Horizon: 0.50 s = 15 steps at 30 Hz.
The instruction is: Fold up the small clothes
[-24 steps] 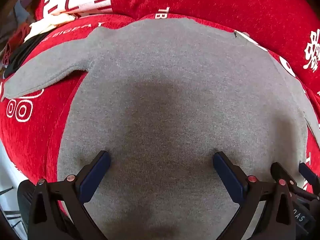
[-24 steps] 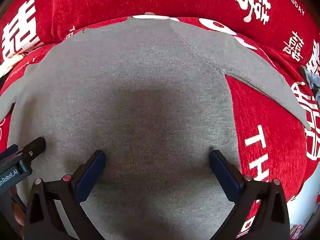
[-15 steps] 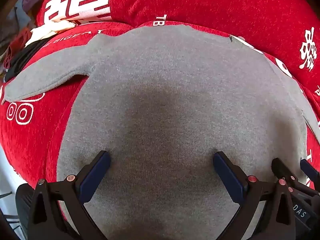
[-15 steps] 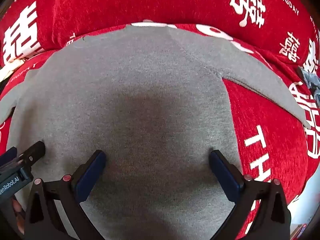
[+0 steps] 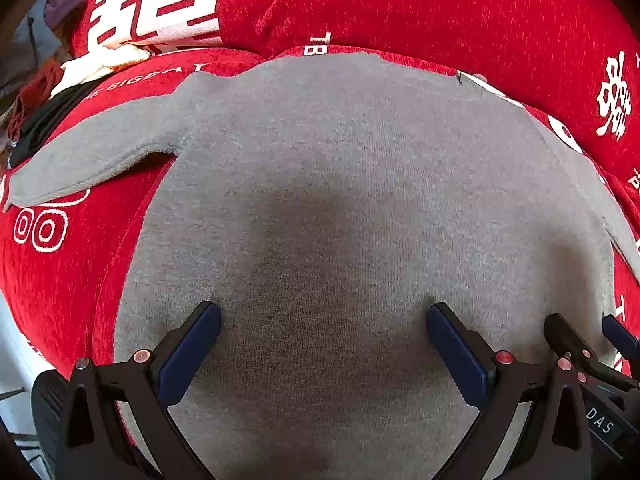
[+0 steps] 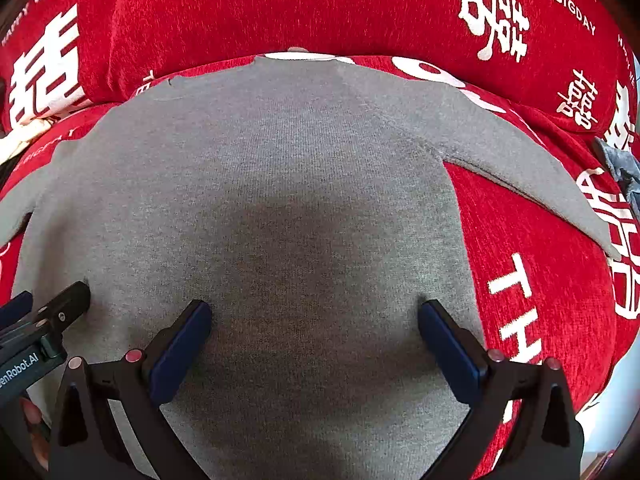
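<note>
A small grey long-sleeved top (image 5: 352,184) (image 6: 280,184) lies flat on a red cover, back side up, sleeves spread outward. Its left sleeve (image 5: 92,156) points left in the left wrist view; its right sleeve (image 6: 520,168) points right in the right wrist view. My left gripper (image 5: 324,320) hovers open over the lower left body of the top, nothing between its blue pads. My right gripper (image 6: 314,316) hovers open over the lower right body, also with nothing in it. Each gripper's tip shows at the edge of the other's view.
The red cover (image 6: 540,280) with white lettering drapes a sofa seat, with a red back cushion (image 5: 400,4) behind the top. Loose clothes (image 5: 44,92) lie piled at the far left. A grey item (image 6: 620,164) sits at the far right edge.
Both views have slid slightly, with the top sitting a little lower in each frame. Both grippers stay wide open over the cloth.
</note>
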Available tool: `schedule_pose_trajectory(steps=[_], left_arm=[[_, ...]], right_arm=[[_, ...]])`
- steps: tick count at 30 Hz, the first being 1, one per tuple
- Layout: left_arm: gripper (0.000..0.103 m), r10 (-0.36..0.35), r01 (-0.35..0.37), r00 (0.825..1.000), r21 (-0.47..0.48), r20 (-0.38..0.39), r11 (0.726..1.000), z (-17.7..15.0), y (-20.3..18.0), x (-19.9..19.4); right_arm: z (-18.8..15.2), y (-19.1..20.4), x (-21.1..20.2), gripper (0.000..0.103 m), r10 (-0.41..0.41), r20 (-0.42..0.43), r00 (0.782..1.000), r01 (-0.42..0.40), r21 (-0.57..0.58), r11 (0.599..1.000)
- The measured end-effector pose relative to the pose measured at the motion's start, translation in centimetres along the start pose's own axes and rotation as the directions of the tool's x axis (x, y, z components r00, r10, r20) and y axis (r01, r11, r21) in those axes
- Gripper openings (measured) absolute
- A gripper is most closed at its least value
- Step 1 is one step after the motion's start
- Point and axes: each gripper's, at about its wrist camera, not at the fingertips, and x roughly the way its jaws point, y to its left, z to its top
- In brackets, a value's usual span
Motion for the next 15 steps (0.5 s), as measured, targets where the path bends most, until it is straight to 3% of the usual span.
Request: schedule_pose_trajectory(steps=[1, 7, 15], left_arm=[[0.103, -0.002, 0.002, 1.000, 0.002, -0.001, 1.000, -0.2, 0.1, 0.1], [0.103, -0.004, 0.004, 1.000, 0.008, -0.010, 1.000, -0.3, 0.2, 0.3], [0.103, -0.013, 0.013, 0.999, 0.009, -0.040, 1.000, -0.4, 0.5, 0.5]], right_arm=[[0.0, 0.0, 0.0, 0.103, 0.032, 0.008, 0.999, -0.031, -0.004, 0.999], [-0.1, -0.4, 0.3, 0.103, 0.038, -0.003, 0.999, -0.038, -0.006, 0.999], [1.0, -0.5, 1.1, 0.103, 0.054, -0.124, 0.991, -0.058, -0.027, 0.998]])
